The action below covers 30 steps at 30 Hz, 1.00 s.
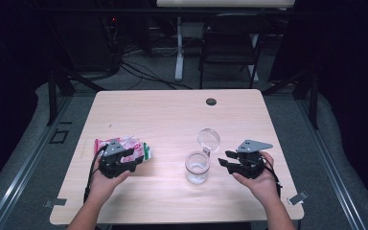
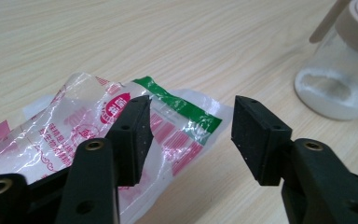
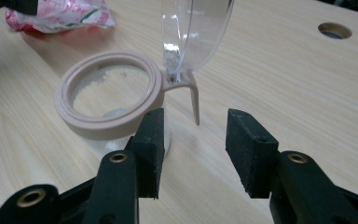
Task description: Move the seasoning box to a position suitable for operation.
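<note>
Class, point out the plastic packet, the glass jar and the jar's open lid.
plastic packet (image 2: 74, 130): left gripper view, its printed front.
glass jar (image 1: 197, 168): high view, its clear wall.
open lid (image 1: 208, 138): high view, its clear disc.

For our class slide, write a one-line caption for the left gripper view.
Open left tool poised over a crinkled plastic packet, beside a glass jar.

From my station, the packet (image 2: 121, 126) runs off the left gripper view's left edge, partly behind one jaw, its print too small to read. The jar (image 3: 109, 95) has its base behind a jaw; its lid (image 3: 191, 28) is cropped at the top.
</note>
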Motion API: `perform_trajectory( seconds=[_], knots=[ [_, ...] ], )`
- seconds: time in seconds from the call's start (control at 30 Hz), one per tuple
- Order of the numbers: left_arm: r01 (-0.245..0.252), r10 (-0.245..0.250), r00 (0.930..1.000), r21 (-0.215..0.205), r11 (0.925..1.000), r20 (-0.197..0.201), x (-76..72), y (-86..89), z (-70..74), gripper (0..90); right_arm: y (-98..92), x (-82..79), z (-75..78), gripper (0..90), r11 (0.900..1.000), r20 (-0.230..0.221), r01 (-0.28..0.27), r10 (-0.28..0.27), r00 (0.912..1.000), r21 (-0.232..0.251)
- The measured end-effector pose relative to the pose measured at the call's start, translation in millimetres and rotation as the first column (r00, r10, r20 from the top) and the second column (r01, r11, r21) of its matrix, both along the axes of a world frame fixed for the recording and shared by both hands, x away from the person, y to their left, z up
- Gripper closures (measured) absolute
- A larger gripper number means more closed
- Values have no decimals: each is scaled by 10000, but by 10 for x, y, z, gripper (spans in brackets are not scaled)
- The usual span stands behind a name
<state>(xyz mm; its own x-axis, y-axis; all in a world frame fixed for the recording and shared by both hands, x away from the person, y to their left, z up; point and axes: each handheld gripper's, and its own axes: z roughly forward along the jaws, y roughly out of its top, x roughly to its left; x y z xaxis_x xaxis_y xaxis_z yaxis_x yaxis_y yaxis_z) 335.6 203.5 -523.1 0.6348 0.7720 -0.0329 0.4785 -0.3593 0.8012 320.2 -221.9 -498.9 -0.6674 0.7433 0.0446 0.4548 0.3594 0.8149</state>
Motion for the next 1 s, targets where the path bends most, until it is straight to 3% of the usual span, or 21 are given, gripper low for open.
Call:
perform_trajectory(
  seconds=[0.13,0.23,0.27,0.47,0.5,0.63,0.73,0.83,1.0],
  knots=[
    [-55,55,10000,170,9998,10,-34,-65,-55,434,-4,20,28,564,9991,-44,28,-26,10000,413],
    [-37,19,9998,886,9961,197,-52,-160,-108,412,5,51,20,565,9988,-184,160,-152,9997,462],
    [-40,0,9995,1251,9921,319,-57,-192,-129,408,13,53,17,566,9988,-137,203,-197,9997,442],
    [-55,-63,9989,2475,9689,468,5,-282,-274,426,76,20,40,585,9988,176,369,-375,9991,327],
    [-115,-14,9987,2476,9688,517,13,-288,-287,431,88,11,38,584,9989,140,363,-367,9992,303],
    [-414,200,9969,2900,9561,765,39,-303,-316,444,117,17,3,543,9990,-397,351,-340,9986,259],
    [-632,352,9952,3242,9439,916,69,-299,-349,442,135,23,-25,536,9990,-532,363,-348,9980,276],
    [-841,553,9940,3386,9372,940,113,-272,-383,427,143,32,-31,536,9991,-515,363,-352,9981,215],
    [-1174,849,9915,3964,9105,986,159,-233,-447,430,142,32,-27,519,9986,-498,420,-403,9979,334]
  ],
)
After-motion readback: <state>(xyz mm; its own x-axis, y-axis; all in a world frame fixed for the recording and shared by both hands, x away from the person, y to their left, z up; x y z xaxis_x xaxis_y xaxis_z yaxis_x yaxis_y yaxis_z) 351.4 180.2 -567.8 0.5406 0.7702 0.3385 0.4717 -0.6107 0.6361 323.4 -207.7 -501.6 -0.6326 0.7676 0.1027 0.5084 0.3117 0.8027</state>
